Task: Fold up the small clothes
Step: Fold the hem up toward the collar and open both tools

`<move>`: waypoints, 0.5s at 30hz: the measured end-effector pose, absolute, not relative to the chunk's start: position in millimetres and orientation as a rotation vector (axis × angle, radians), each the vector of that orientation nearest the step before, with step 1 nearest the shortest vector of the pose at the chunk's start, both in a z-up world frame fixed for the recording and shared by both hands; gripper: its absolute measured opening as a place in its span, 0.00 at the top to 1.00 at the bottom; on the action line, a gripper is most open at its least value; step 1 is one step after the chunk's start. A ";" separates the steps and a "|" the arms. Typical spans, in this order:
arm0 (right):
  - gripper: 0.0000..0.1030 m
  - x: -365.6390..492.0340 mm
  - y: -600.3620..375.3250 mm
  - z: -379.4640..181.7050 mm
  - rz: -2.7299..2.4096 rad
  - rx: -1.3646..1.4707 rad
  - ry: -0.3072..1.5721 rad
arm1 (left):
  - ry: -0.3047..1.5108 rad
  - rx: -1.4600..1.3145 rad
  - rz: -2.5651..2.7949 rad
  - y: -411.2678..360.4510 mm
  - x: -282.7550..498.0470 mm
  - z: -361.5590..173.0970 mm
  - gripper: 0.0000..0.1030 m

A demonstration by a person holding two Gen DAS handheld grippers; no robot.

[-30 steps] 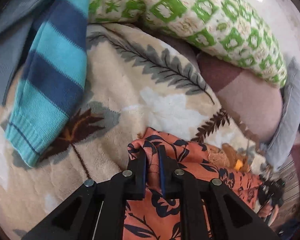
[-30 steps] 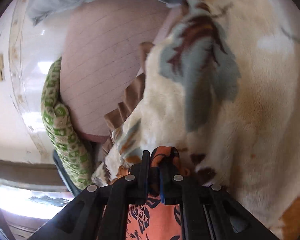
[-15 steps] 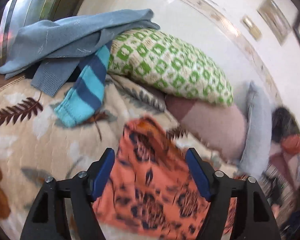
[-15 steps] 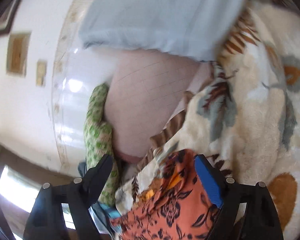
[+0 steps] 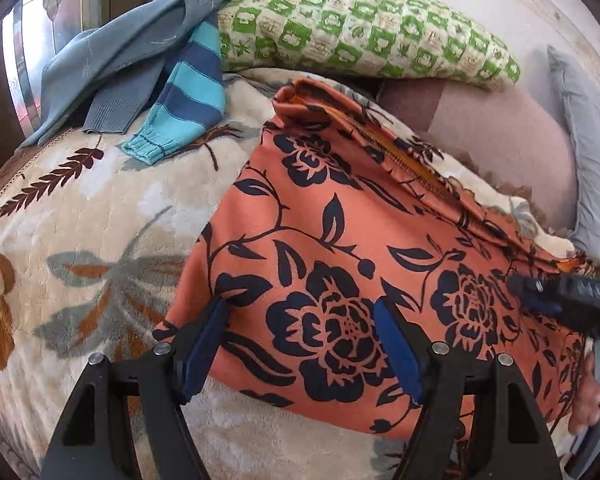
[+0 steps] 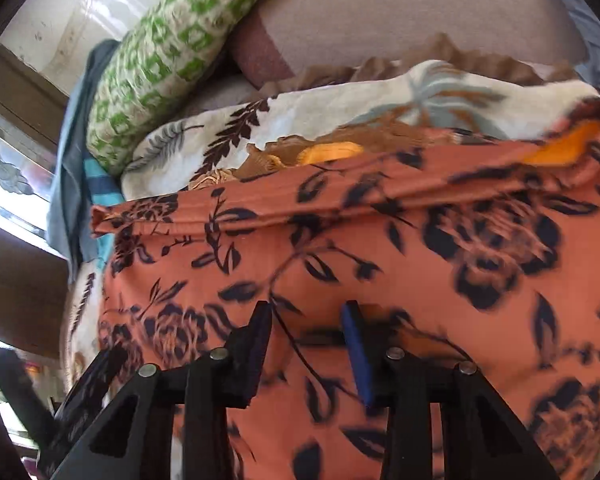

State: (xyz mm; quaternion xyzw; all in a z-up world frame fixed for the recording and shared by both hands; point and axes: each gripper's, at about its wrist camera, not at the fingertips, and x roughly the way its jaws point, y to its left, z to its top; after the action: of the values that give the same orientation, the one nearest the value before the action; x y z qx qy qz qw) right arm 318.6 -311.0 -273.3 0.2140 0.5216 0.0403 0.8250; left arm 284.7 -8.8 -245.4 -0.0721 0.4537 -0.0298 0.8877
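An orange garment with a dark floral print (image 5: 340, 248) lies spread on a cream leaf-patterned blanket (image 5: 80, 220). It also fills the right wrist view (image 6: 380, 248), where its far edge is folded over. My left gripper (image 5: 300, 316) is open and empty, its blue pads above the garment's near left part. My right gripper (image 6: 308, 316) is open and empty just above the garment; it also shows at the right edge of the left wrist view (image 5: 564, 296).
A striped blue sweater sleeve (image 5: 184, 92) and a grey-blue garment (image 5: 132, 40) lie at the far left of the blanket. A green patterned pillow (image 5: 360, 28), a pink pillow (image 5: 492, 132) and a grey pillow (image 5: 584, 140) line the back by the wall.
A second ago both grippers were shut on the bunched orange garment. They let go and pulled back; the garment now lies spread flat on the blanket.
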 end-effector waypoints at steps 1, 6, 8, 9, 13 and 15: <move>0.63 331.3 -306.8 -275.7 0.068 0.444 1.108 | 0.960 -0.132 -0.051 -10.7 288.2 -247.4 0.26; 0.61 404.3 -312.8 -278.2 -0.037 0.503 1.083 | 0.968 -0.132 -0.033 -10.2 298.7 -249.1 0.26; 0.61 422.7 -314.6 -275.1 -0.070 0.547 1.052 | 0.969 -0.147 -0.033 -8.4 301.9 -250.0 0.26; 0.61 425.8 -316.4 -270.2 -0.073 0.570 1.023 | 0.971 -0.158 -0.037 -6.3 302.9 -249.5 0.26; 0.61 421.6 -294.1 -247.4 0.070 0.602 0.945 | 0.956 -0.211 -0.029 6.5 310.7 -246.4 0.26; 0.61 416.3 -265.9 -243.6 0.165 0.553 0.973 | 0.933 -0.206 0.007 13.1 311.5 -243.5 0.26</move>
State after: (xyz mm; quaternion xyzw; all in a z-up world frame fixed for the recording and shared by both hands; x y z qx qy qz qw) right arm 416.3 -265.9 -243.6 0.2618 0.4608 0.0781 0.8444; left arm 311.5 13.1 -243.5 -0.0994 0.4489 0.0034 0.8881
